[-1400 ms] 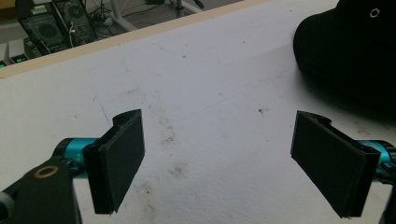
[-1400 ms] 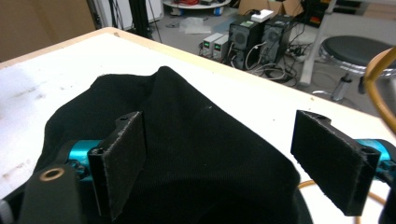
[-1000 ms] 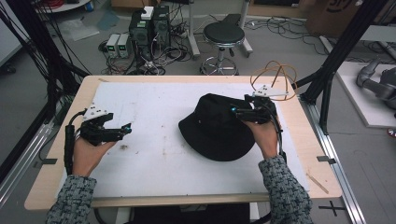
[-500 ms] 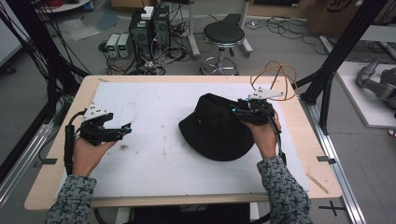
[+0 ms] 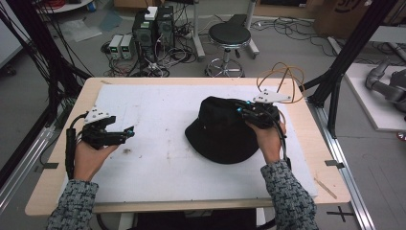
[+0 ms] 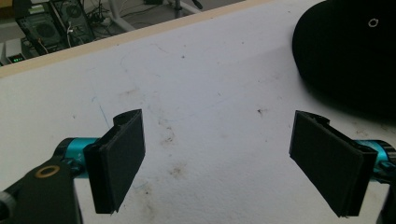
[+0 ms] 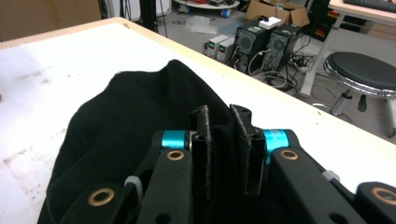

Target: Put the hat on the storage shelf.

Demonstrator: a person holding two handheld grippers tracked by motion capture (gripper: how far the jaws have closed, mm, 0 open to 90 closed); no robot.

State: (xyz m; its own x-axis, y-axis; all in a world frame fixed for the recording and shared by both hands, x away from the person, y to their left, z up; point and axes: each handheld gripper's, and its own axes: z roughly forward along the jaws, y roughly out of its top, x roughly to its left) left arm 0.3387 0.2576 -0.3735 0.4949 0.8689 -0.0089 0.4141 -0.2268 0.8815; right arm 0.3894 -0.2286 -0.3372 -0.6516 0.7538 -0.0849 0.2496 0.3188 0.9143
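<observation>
The black hat [image 5: 222, 132] is lying right of centre on the white mat [image 5: 158, 124]. The right gripper view is showing what the high view is hiding: the right gripper [image 7: 224, 135], its jaws having just been closing, is pinching a fold of the hat's fabric. The left gripper [image 6: 219, 161] is hovering wide open over bare mat at the left. A stool [image 5: 230, 36] and computer boxes [image 5: 153, 26] are standing beyond the far edge.

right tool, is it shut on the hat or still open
Shut on the hat: the right tool has just been closing, and its two pads now stand close together with a fold of black cloth between them.
</observation>
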